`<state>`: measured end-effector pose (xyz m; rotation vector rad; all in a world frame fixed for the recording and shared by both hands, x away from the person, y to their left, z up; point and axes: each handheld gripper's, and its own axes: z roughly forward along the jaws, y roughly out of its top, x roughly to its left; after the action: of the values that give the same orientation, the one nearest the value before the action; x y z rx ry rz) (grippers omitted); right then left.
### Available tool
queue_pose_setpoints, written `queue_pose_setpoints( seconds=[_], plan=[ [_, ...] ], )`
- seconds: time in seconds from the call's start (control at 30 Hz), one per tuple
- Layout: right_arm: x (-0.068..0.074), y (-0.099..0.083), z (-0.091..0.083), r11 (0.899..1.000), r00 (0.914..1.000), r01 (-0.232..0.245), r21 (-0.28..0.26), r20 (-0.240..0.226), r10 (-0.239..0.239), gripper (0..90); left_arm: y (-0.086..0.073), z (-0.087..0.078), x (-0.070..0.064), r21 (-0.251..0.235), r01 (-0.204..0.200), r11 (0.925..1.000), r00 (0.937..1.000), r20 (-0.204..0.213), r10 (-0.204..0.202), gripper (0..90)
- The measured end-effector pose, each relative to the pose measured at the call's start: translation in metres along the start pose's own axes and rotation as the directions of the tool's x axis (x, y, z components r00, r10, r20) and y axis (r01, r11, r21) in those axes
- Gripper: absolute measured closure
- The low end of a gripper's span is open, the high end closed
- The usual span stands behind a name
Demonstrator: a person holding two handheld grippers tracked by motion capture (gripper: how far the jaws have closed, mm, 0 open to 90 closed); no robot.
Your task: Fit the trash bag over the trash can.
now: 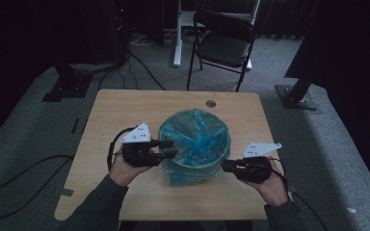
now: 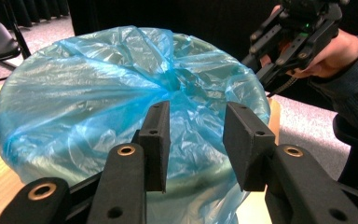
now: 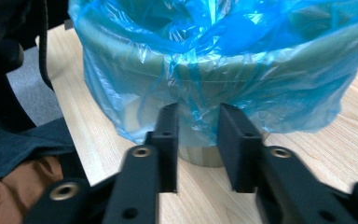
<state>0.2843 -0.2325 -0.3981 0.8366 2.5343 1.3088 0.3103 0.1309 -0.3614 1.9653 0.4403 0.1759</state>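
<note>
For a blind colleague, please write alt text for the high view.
A round bin lined with a blue plastic bag stands on a light wooden table. Open left claw and right claw flank it; a black folding chair stands behind.

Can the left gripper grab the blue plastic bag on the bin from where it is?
Probably yes. The left gripper is open, its fingers right against the crinkly blue plastic bag over the round bin's rim, and nothing sits between them. A small push forward should let it pinch the plastic.

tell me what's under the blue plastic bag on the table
A round pale bin shows through the blue bag, whose film drapes over its rim and down its sides. The film covers whatever lies at the bottom inside.
</note>
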Motion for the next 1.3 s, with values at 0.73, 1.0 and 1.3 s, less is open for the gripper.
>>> queue_pose_setpoints(
  seconds=[0.73,1.0,1.3],
  plan=[
    [0.0,-0.003,0.007,0.999,1.0,0.003,0.033,-0.008,-0.003,90.0,0.032,0.012,0.022,0.029,-0.032,0.9991,0.9994,-0.013,0.032,61.8],
    [0.0,-0.003,0.005,0.999,0.9999,0.006,0.035,-0.009,-0.005,90.0,0.04,0.017,0.031,0.043,-0.034,0.9985,0.999,-0.028,0.035,61.8],
    [0.0,-0.005,0.004,0.999,0.9999,0.005,0.035,-0.012,-0.005,90.0,0.047,0.021,0.041,0.057,-0.057,0.9967,0.9983,-0.005,0.057,61.8]
  ],
)
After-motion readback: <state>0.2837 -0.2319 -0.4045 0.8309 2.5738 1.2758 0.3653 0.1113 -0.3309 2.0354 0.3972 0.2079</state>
